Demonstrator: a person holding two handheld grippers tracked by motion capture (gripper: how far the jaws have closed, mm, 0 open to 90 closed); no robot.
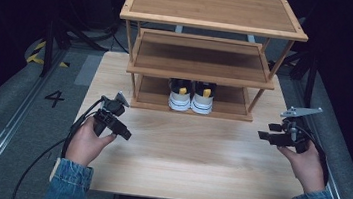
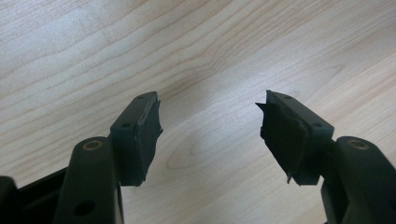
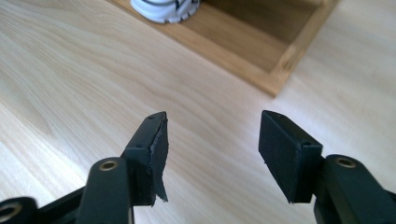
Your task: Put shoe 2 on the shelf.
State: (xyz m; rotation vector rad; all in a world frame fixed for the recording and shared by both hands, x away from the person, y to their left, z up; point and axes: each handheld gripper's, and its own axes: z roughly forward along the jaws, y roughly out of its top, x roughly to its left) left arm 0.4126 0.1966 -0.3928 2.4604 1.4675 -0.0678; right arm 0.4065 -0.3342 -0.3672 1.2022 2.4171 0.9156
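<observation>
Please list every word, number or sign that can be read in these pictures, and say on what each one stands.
"4": a dark numeral on the grey floor, left of the table.
The shoes on the rack's bottom shelf show yellow patches; any lettering there is too small to read.

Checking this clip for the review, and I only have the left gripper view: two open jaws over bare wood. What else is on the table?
Observer: A wooden shoe rack stands at the far side, with a pair of white sneakers side by side on its bottom shelf.
Operator: Is either gripper holding a shoe?
Observer: No. The right gripper is open with only table between its jaws; one sneaker's toe and the rack's corner lie beyond it.
Operator: Where are the two hands?
Observer: In the high view the left gripper is at the table's left, the right gripper near its right edge, both short of the rack.
</observation>
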